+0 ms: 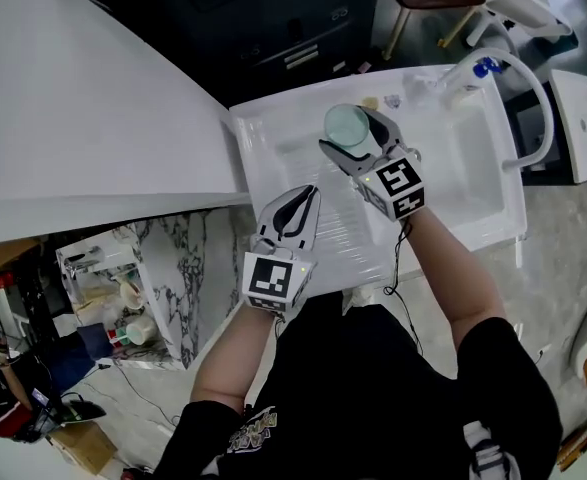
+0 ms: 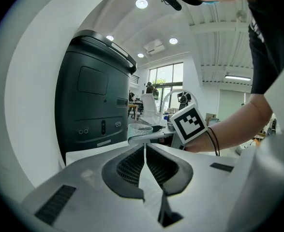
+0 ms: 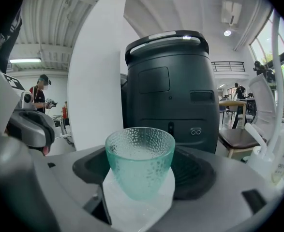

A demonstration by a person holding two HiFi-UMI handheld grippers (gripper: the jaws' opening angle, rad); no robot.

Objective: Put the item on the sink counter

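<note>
1. White sink unit (image 1: 263, 158): it holds a basin on its right and a ribbed drainboard (image 1: 348, 233) on its left. A curved tap (image 1: 535, 103) stands at the far right rim.
2. Dark grey machine (image 3: 171, 86): it stands behind the sink unit, beside a white wall panel (image 3: 96, 81).
3. Right hand-held gripper (image 1: 353, 134): it is positioned over the rear left part of the sink unit. Its jaws are closed against the lower body of the glass cup (image 3: 139, 161), one on each side. The marker cube faces the head camera.
4. Left hand-held gripper (image 1: 306, 196): it is positioned over the drainboard, nearer the person and just left of the right hand-held gripper. In the left gripper view its ribbed pads (image 2: 132, 167) meet at the tips, with nothing between them.
5. Glass cup: pale green, dimpled and upright, with the mouth upward. It is above the drainboard end of the sink unit, near the rear rim. Contact with the surface below cannot be determined
</note>
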